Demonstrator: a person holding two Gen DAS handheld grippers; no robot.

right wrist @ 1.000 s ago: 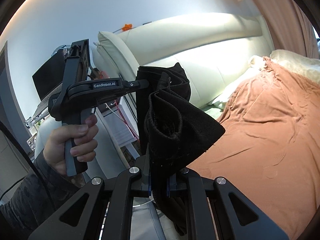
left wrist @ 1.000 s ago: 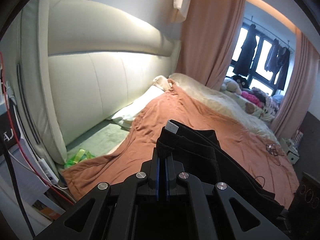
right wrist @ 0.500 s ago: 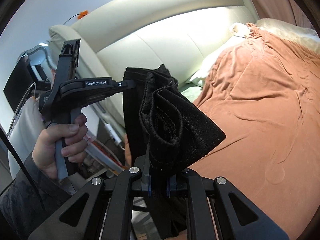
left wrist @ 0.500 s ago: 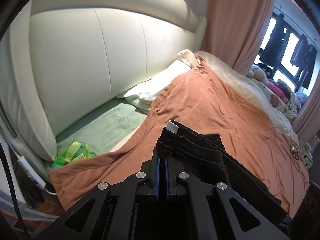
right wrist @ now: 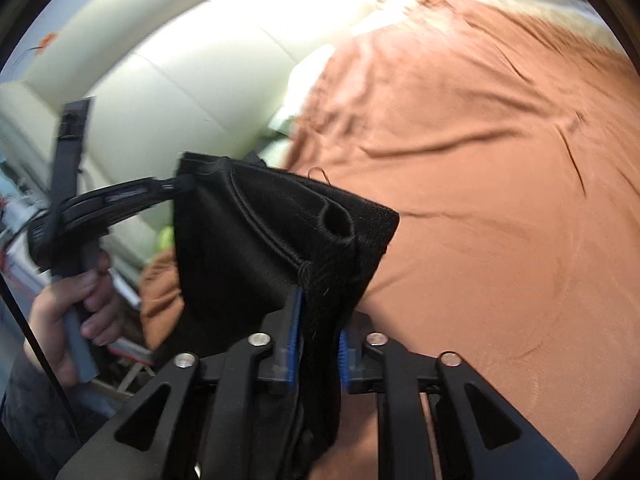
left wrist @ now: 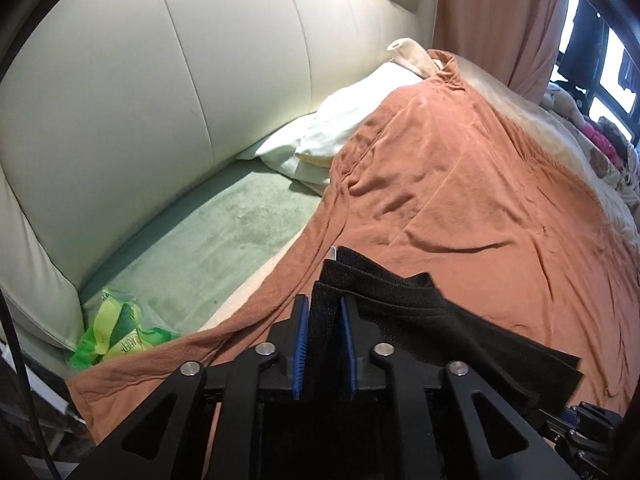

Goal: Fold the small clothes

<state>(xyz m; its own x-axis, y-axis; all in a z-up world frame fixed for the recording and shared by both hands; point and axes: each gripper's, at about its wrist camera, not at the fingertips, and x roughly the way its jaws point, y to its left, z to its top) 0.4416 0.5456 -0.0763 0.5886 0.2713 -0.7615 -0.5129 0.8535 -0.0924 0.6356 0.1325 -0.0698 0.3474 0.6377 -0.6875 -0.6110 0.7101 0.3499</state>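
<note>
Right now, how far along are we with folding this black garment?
Done: both grippers have the black garment pinched, the left gripper and the right gripper each shut on an edge. In hand: it hangs in the air between them above the orange blanket. Left: no finished fold shows; it must be laid down and folded.

My left gripper is matt black plastic with shiny metal rivets and ribbed blue pads. It pinches matt black knit cloth. Upper left, the headboard looks like smooth cream leather; the orange blanket is soft and creased.
</note>
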